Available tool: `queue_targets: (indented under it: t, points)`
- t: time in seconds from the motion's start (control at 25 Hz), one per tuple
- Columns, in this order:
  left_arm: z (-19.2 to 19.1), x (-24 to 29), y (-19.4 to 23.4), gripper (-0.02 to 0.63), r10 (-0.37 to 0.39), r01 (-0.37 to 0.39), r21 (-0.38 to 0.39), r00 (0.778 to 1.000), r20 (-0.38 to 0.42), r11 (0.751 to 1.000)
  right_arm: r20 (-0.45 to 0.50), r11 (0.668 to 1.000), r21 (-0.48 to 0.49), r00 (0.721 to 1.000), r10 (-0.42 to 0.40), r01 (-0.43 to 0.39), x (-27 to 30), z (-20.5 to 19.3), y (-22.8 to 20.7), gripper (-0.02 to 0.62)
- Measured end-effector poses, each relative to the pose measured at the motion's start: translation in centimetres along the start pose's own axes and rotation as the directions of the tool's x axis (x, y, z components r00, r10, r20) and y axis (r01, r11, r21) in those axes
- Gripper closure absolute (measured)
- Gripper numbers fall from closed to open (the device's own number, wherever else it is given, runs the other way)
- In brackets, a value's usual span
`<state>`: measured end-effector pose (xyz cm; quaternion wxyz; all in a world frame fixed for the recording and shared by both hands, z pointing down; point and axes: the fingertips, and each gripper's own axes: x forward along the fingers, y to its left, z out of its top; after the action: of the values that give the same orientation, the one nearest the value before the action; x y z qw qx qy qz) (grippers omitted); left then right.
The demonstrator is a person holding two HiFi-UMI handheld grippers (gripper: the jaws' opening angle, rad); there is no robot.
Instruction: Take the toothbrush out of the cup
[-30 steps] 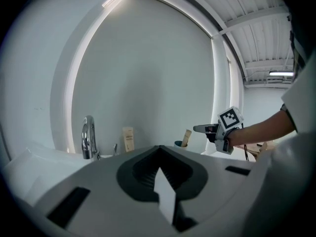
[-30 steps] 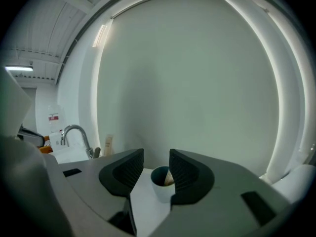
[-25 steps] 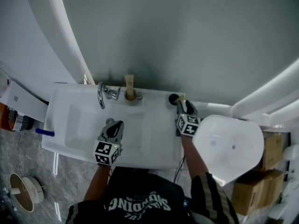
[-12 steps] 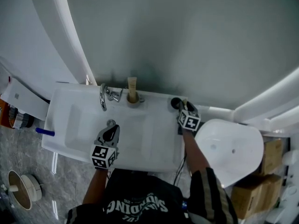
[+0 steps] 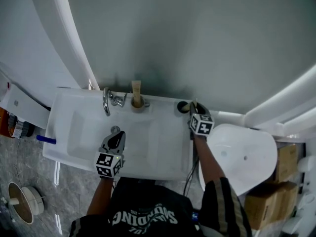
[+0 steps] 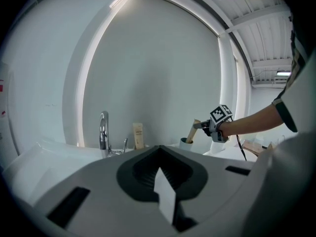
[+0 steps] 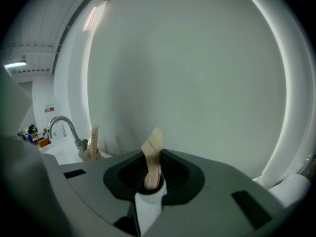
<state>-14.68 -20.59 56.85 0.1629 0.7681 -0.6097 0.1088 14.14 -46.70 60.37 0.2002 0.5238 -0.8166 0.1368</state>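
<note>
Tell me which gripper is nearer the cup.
Right. The right gripper is at the cup; its fingers have just been closing on the toothbrush. The left gripper hangs over the sink, well apart.

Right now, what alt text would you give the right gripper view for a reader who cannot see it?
The right gripper, whose jaws have just been closing, pinches a tan wrapped toothbrush standing between them. Behind, at left, a curved chrome tap and a beige tube stand before a pale grey wall.
</note>
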Motion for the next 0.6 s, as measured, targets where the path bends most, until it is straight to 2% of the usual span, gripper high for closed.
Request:
queue_targets:
  t: [0.4, 0.6]
  points:
    - [0.8, -0.3, -2.5, 0.606, -0.036, 0.035, 0.026, 0.999, 0.028, 0.999, 0.131, 0.995, -0.087, 0.989, 0.067, -0.056, -5.5, 6.1, 0.8, 0.534]
    - [1.0, -0.6, -3.8, 0.606, -0.049, 0.048, 0.035, 0.998, 0.037, 0.998, 0.156, 0.992, -0.088, 0.982, 0.104, -0.091, -7.4, 7.3, 1.3, 0.534]
